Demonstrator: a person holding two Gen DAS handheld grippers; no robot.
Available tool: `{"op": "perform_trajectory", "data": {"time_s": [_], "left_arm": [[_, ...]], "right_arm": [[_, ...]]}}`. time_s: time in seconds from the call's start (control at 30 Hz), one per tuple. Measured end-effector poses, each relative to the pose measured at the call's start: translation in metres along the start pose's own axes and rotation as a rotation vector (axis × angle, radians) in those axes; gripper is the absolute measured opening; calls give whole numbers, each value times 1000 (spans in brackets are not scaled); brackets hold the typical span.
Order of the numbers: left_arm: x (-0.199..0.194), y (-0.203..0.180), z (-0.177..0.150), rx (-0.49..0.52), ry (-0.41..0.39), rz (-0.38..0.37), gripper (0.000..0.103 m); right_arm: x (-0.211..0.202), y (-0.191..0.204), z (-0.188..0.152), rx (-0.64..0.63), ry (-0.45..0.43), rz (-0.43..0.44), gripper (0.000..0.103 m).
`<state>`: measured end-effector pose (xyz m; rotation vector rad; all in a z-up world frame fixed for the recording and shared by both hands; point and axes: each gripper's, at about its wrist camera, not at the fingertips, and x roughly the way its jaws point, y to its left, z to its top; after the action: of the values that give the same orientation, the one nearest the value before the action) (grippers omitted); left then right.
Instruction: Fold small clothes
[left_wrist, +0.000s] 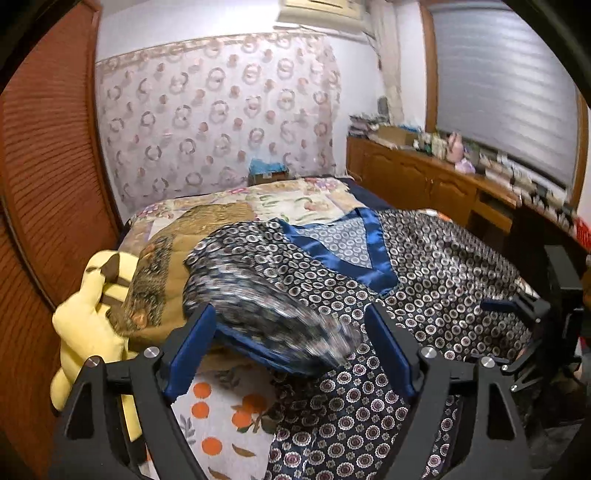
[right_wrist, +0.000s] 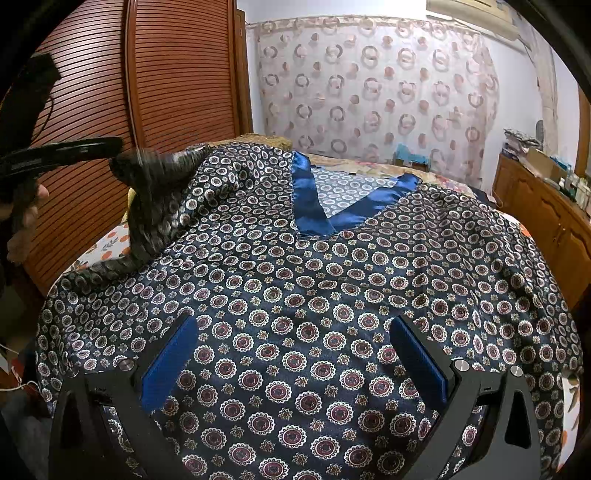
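A: Garments, count?
B: One. A navy patterned satin top (right_wrist: 295, 280) with a blue V-neck trim (right_wrist: 314, 206), spread front-up across the bed (left_wrist: 229, 417). One sleeve (left_wrist: 266, 314) is off the bed surface and blurred, on the left side of the top.

A: Grippers?
B: Two. The left gripper (left_wrist: 291, 350) has its jaws standing wide apart. The blurred sleeve lies between its blue pads (left_wrist: 192, 350), with its edge against the left pad; the right pad stands clear of it. The right gripper (right_wrist: 291, 354) is likewise spread wide, low over the lower front of the top, with the cloth under both fingers; neither pad pinches a fold. In the right wrist view the left gripper's black body shows at the far left edge, with part of a hand (right_wrist: 26, 218) beside it.

A: Other bed items?
B: One yellow plush toy (left_wrist: 88, 317) at the left edge of the bed, beside one brown quilted cushion (left_wrist: 166, 266). One sheet printed with oranges under the top, and one floral cover farther back.

A: Surroundings?
B: One louvred wooden door (right_wrist: 177, 74), one ring-patterned curtain (left_wrist: 218, 118), one wooden cabinet (left_wrist: 417, 173) carrying clutter too small to count.
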<state>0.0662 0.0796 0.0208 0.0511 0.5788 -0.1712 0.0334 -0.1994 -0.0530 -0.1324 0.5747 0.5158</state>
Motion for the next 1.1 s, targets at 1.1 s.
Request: {"op": "perform_trajectory", "data": {"time_s": [1.1], "left_arm": [[-16, 55, -74, -217, -5, 124, 83]], "right_arm": [[132, 118, 152, -262, 42, 357, 62]]}}
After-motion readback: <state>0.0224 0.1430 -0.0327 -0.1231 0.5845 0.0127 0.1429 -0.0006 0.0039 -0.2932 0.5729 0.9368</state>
